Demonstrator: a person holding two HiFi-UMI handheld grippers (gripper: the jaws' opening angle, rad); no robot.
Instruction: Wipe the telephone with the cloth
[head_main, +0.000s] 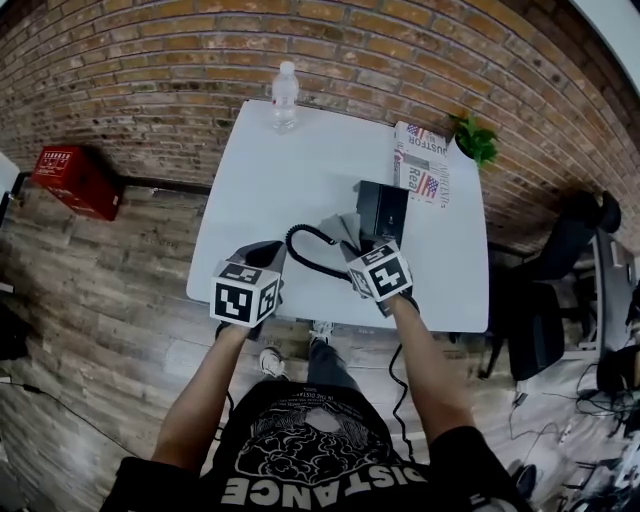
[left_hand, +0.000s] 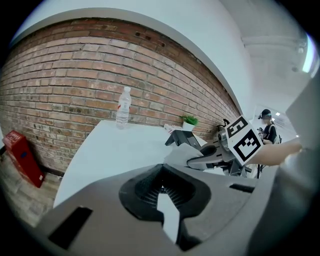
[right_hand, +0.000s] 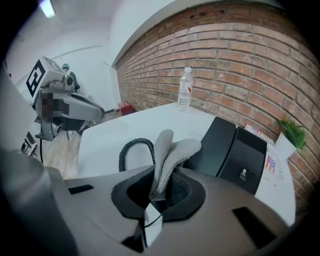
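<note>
A black telephone (head_main: 383, 212) stands on the white table (head_main: 260, 180), right of centre, its coiled cord (head_main: 305, 250) looping toward the front edge. My right gripper (head_main: 357, 252) is just in front of the phone, shut on a grey cloth (right_hand: 167, 152) that sticks up out of its jaws beside the phone body (right_hand: 235, 150). The cloth (head_main: 345, 230) rests near the phone's front left corner. My left gripper (head_main: 262, 258) hovers at the table's front left, apart from the cord. Its jaws (left_hand: 162, 187) are shut with nothing between them.
A water bottle (head_main: 285, 97) stands at the table's far edge by the brick wall. A newspaper (head_main: 422, 165) and a small potted plant (head_main: 478, 140) lie at the far right corner. A red box (head_main: 75, 180) sits on the floor at left, a black chair (head_main: 545, 290) at right.
</note>
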